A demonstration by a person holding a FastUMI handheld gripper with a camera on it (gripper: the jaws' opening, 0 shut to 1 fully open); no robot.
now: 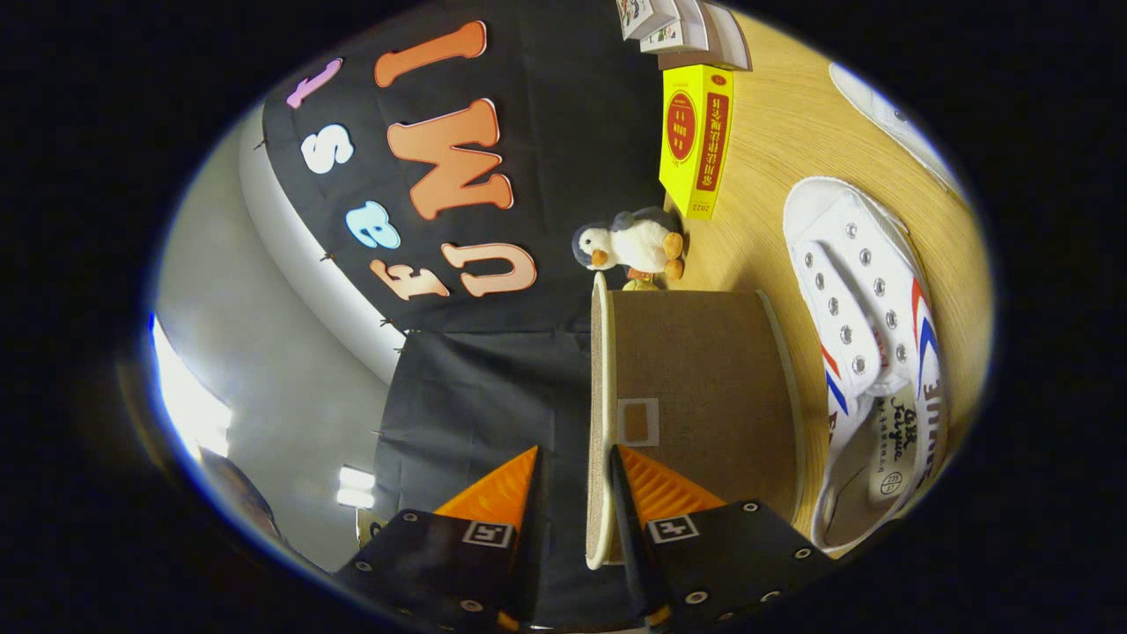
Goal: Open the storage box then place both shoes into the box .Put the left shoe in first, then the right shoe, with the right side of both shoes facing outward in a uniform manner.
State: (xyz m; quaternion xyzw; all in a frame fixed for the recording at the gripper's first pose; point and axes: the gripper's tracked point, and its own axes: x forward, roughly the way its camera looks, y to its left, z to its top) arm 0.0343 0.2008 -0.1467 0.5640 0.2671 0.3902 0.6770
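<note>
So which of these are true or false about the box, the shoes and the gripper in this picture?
1. The storage box has its lid on. True.
2. The hand-held gripper holds a shoe. False: its fingers straddle the lid's rim, and whether both press on it is unclear.
3. A shoe is already inside the box. False: a white shoe lies on the table beside it.
4. A penguin toy sits beyond the box. True.
5. The yellow carton stands on the lid. False: it stands on the table, beyond the toy.
</note>
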